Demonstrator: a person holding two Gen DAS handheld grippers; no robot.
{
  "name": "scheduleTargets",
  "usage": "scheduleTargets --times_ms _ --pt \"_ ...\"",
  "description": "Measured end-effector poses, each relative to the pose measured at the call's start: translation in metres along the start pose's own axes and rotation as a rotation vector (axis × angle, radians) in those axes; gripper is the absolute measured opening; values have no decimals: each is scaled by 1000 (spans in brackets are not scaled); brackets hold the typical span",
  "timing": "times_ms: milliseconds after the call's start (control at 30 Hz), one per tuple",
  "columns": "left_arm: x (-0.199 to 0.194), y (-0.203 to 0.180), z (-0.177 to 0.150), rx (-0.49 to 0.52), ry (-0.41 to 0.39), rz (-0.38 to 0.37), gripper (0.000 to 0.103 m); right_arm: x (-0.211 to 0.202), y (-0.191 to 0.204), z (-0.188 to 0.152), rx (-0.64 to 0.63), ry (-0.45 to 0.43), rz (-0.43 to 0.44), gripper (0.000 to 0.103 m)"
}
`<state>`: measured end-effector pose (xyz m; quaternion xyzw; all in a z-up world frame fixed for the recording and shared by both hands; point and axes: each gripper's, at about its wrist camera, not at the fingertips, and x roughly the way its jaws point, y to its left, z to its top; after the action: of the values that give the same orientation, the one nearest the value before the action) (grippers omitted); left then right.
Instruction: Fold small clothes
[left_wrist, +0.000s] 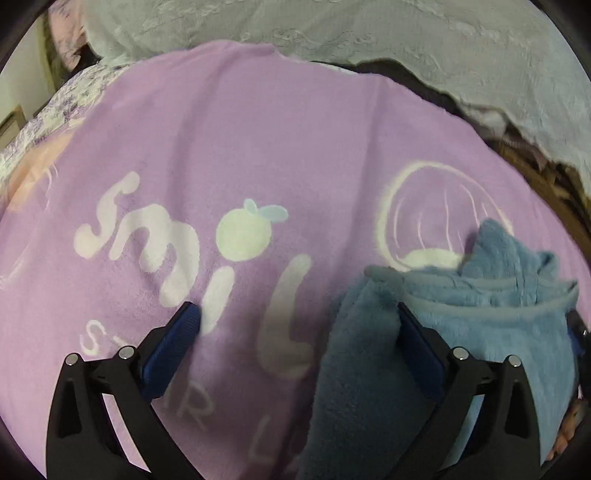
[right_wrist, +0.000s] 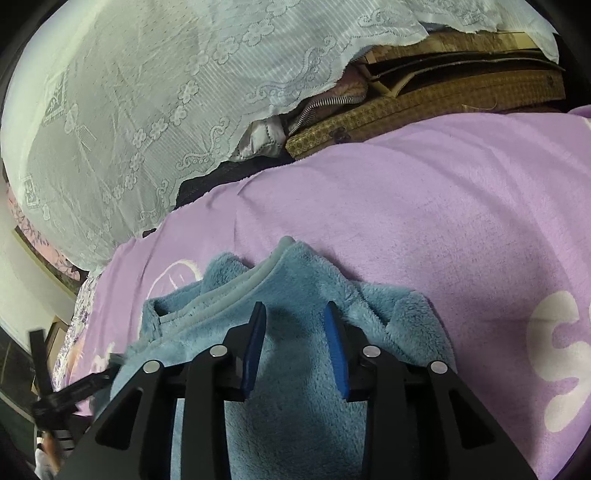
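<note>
My left claw (left_wrist: 295, 325) stands wide apart over the purple blanket (left_wrist: 229, 140), nothing pressed between its pads. The blue fleece garment (left_wrist: 480, 306) lies to that claw's right side: a darker fold of it runs up along the inner face of the right-hand pad, so I judge the next move is a short reach rightward. My right claw (right_wrist: 294, 325) is already on the garment, its pads narrowly apart with plush fleece bulging up between them; whether they pinch it I cannot tell for certain. So the right hand is the nearer one. The garment's trimmed hem (right_wrist: 236, 295) runs slantwise, rising from the left toward the middle of the right wrist view. It rests bunched on the blanket, near the white printed circle (left_wrist: 443, 218). No containers show; a lace cloth (right_wrist: 147, 110) covers the heap beyond.
</note>
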<state>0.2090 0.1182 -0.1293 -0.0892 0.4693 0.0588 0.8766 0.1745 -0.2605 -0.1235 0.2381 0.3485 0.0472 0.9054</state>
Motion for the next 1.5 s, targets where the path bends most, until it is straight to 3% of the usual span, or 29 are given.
scheduleTargets --times_ms 133,233,367,467,533,733,867,967,1033,1167,1267,1400,1500 --pt "-16 -3 -3 26 -56 -11 99 -4 3 -1 0 -11 0 32" --pt "-41 9 -7 -47 -87 -144 98 -20 15 0 -30 -48 15 34" --pt "-63 -1 -16 -10 -125 -200 98 -29 37 -4 -100 -63 31 34" --pt "-45 -26 -27 95 -92 -119 98 -5 46 -17 -188 21 -62 34" --pt "-16 -36 -34 137 -21 -47 99 7 46 -24 -231 55 -93 34" --pt "-40 -20 -35 39 -48 -108 98 -22 67 -32 -287 -11 -96 35" --pt "-74 -32 -51 90 -116 -144 98 -44 95 -50 -361 -37 -42 38" --pt "-76 -55 -71 179 -117 -100 98 -36 112 -74 -434 34 -49 44" --pt "-54 -67 -81 238 -81 -1 99 -19 114 -92 -490 61 -104 46" --pt "-55 -66 -81 236 -95 7 99 -30 109 -88 -444 51 -74 46" --pt "-68 -54 -85 190 -99 -36 99 -48 100 -91 -400 31 -55 46" --pt "-84 -37 -100 138 -98 -63 99 -74 90 -101 -394 -2 -78 46" --pt "-84 -30 -113 130 -71 -72 99 -81 71 -109 -371 20 -91 46"
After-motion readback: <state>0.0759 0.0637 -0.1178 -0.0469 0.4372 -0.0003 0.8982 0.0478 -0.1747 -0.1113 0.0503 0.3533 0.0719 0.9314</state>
